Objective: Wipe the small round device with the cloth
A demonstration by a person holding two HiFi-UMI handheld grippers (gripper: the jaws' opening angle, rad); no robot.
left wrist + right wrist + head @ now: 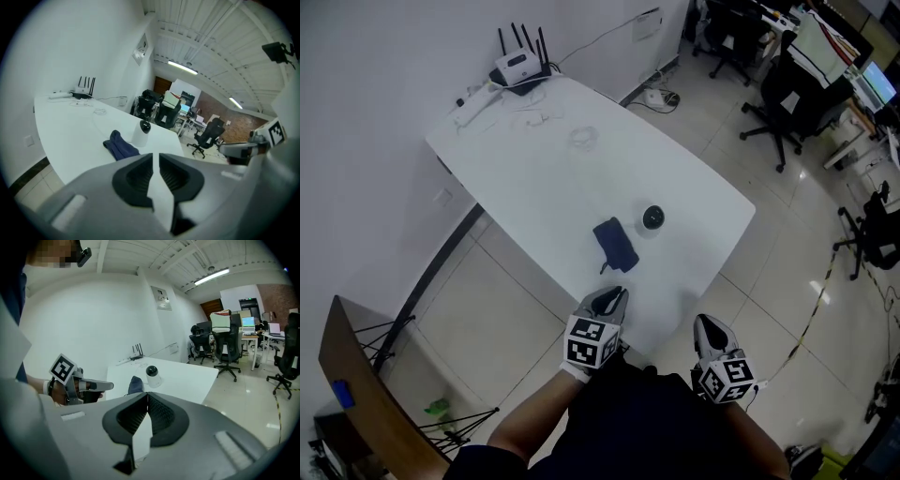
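Note:
The small round device, white with a black dome, stands near the white table's near right edge. A crumpled dark blue cloth lies just left of it. The left gripper view has the cloth in front of the device. My left gripper hovers at the table's near edge, short of the cloth, its jaws a narrow slit apart with nothing between them. My right gripper hangs off the table's edge to the right, shut and empty. Its view shows the device and cloth ahead.
A router with antennas, a power strip and thin cables sit at the table's far end. A clear ring-like object lies mid-table. Office chairs stand across the tiled floor at the right; a wooden panel is at the lower left.

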